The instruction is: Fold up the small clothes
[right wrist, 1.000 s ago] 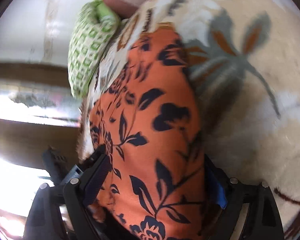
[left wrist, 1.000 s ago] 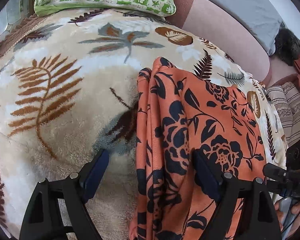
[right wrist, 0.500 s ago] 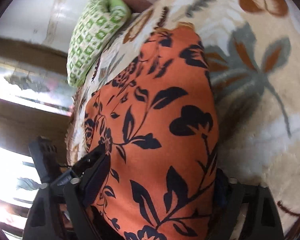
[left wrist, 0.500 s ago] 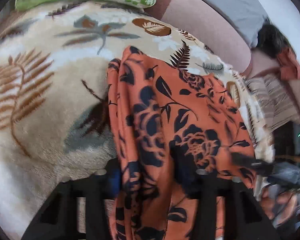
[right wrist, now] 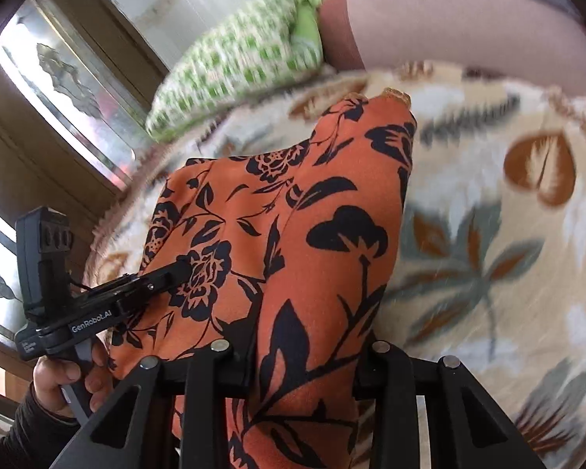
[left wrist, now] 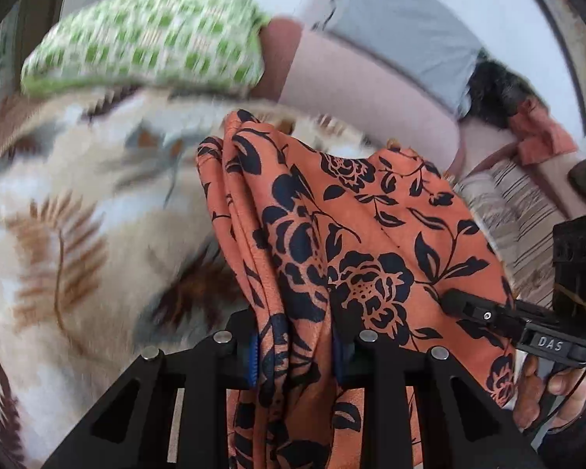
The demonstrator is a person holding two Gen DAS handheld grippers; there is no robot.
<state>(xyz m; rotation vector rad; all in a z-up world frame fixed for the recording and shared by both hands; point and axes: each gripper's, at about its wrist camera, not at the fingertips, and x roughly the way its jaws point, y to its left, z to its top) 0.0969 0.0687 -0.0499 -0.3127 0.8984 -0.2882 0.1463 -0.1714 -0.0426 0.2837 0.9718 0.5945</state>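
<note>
An orange garment with a dark floral print (left wrist: 371, 234) lies partly on the bed, its near edge lifted and bunched. My left gripper (left wrist: 295, 355) has that edge gathered between its blue pads, and its jaws are closing on the cloth. In the right wrist view the same garment (right wrist: 332, 215) runs up between the fingers of my right gripper (right wrist: 304, 355), whose jaws are also closing on it. Each gripper shows in the other's view: the right gripper (left wrist: 449, 301) pinches the cloth's right side, the left gripper (right wrist: 179, 269) its left side.
A cream blanket with a leaf print (left wrist: 58, 234) covers the bed. A green-checked pillow (left wrist: 148, 47) and a pink bolster (left wrist: 351, 90) lie at the far end, with striped fabric (left wrist: 519, 211) to the right. A window (right wrist: 58, 90) stands to the left. A person's hand (right wrist: 66, 383) holds the left gripper.
Both grippers have gone from wide open to closed on the garment's near edge. Both have risen, lifting that edge off the blanket. The right wrist has rolled.
</note>
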